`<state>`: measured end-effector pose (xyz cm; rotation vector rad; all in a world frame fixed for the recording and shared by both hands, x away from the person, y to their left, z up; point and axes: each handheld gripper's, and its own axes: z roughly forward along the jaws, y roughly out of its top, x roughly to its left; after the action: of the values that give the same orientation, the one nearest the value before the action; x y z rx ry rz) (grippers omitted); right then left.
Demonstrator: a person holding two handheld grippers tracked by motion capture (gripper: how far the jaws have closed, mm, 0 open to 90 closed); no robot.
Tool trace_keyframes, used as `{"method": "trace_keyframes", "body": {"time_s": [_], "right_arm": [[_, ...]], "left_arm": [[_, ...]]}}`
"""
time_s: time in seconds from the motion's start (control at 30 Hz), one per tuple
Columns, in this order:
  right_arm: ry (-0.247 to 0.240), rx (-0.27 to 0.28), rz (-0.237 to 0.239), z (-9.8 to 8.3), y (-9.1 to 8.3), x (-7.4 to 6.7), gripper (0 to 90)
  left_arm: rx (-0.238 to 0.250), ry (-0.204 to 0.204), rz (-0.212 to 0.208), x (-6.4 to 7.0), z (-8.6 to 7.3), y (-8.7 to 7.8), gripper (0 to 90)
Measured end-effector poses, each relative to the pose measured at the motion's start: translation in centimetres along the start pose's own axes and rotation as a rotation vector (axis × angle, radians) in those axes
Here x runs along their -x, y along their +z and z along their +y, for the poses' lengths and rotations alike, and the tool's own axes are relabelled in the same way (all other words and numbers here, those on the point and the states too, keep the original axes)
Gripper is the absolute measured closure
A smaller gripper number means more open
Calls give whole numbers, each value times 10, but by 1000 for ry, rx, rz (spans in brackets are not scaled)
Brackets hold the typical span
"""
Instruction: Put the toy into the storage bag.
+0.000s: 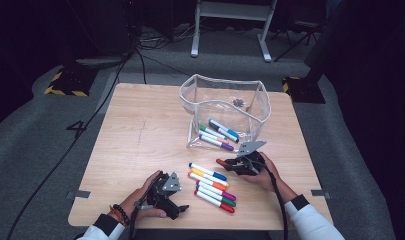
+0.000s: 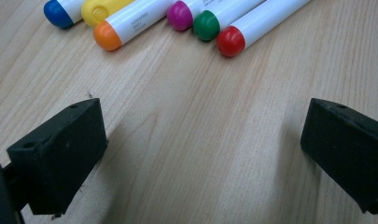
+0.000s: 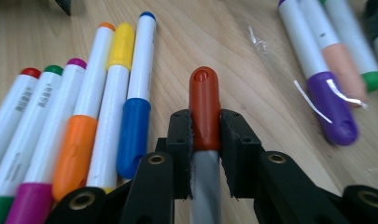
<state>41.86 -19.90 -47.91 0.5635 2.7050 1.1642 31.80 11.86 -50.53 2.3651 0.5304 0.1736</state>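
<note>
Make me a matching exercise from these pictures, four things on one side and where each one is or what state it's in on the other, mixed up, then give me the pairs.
Things:
1. red-capped marker
2. clear pouch
3. left gripper
4. row of six markers

Places or states:
A. lying side by side on the table between the two hands
B. open, nothing between its fingers
C. clamped in the right gripper
D. standing open at the far side of the table, several markers inside

Pairs: 1-C, 2-D, 3-B, 4-A
</note>
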Motion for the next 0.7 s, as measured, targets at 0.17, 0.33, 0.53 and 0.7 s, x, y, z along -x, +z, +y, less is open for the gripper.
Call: {"method": "trace_keyframes", "body": {"time_s": [0.17,0.33,0.53,0.7], "right_arm": [[9,103,-32,-6,-39,0,747],[10,194,-63,-9,-74,-1,747],[14,274,-124,-7,-116,0,747],[11,307,-176,-1,-142,2,747]], "left_arm": [[-2,2,1,0,0,0,6],[-3,1,0,0,0,0,6],[-1,5,-2,0,0,0,5],[-1,6,-4,-1,0,0,5]]}}
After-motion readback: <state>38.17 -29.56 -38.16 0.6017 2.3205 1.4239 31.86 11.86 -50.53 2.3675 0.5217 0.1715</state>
